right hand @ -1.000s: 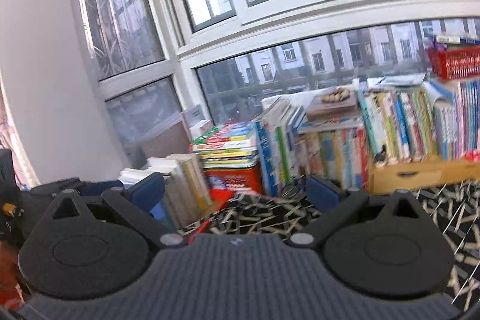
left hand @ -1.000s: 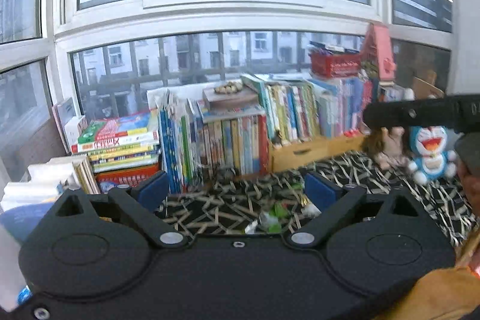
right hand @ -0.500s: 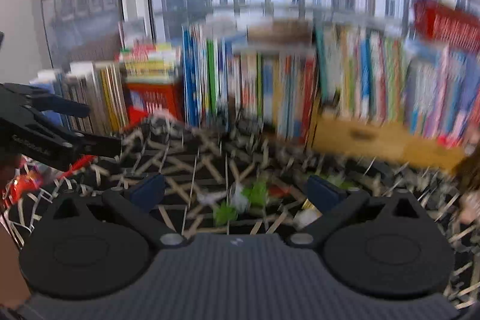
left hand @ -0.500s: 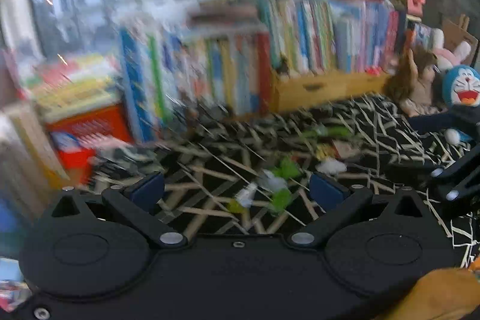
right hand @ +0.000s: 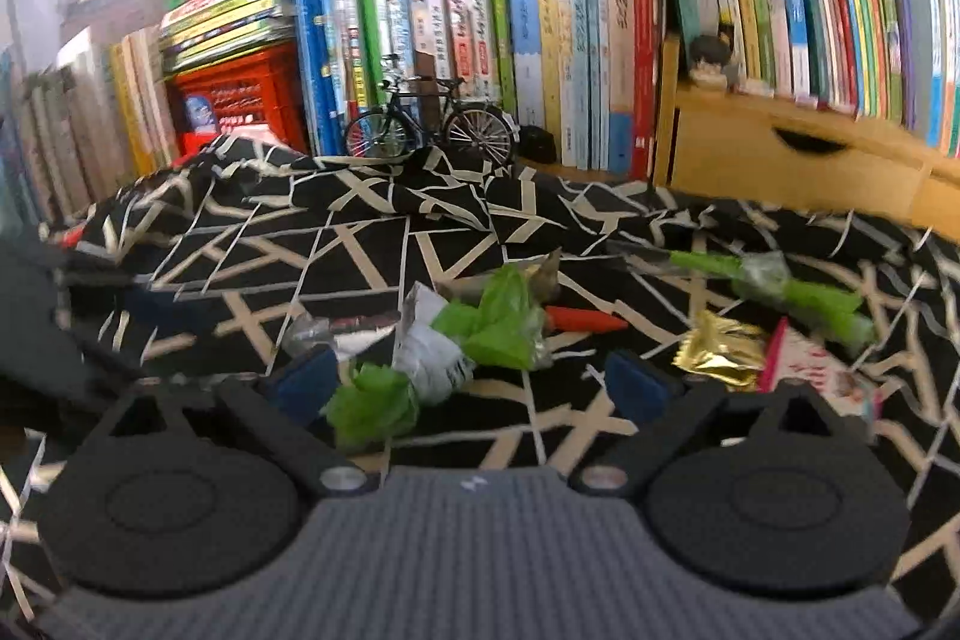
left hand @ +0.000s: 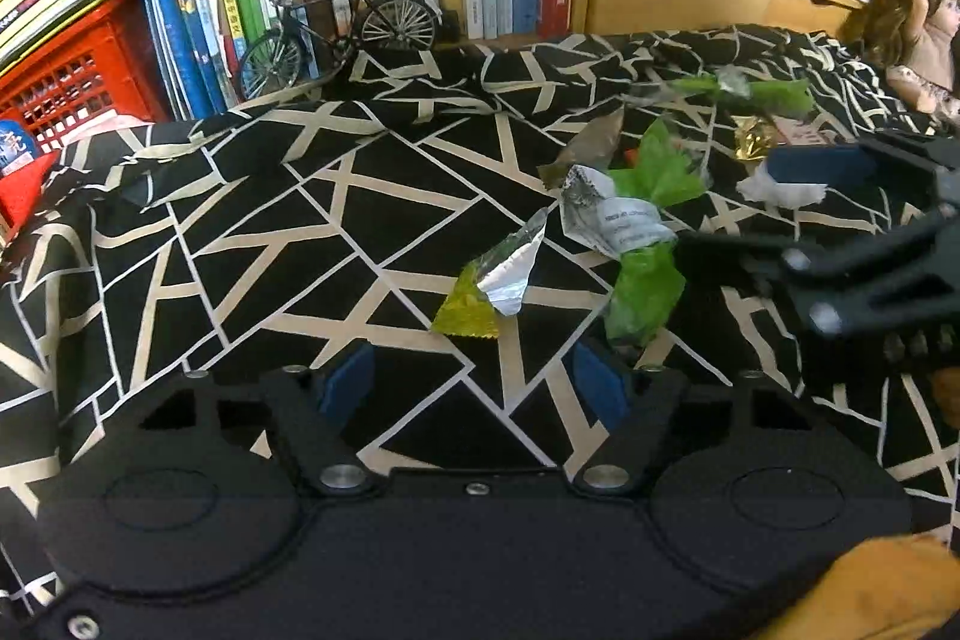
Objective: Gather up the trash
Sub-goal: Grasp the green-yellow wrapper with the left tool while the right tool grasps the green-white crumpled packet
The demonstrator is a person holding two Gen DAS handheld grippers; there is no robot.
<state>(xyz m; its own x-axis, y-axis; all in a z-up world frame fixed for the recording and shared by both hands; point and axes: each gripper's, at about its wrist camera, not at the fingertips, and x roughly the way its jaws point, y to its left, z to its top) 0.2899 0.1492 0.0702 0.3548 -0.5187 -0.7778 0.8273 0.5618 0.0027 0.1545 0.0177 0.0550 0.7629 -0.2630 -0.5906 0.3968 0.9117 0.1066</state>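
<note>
We find both sets of jaws wide and empty. The right gripper [right hand: 474, 379] sits low over the green-and-white wrapper [right hand: 432, 358] on the patterned cloth [left hand: 240, 232]; the left gripper [left hand: 474, 379] faces the yellow-and-foil wrapper [left hand: 495, 280]. More scraps lie near, including a gold wrapper [right hand: 720, 349]. Risks, in our judgement: closing pads may pinch the loose cloth with the wrapper, light foil may slide away, and the two grippers, close together, may collide.
</note>
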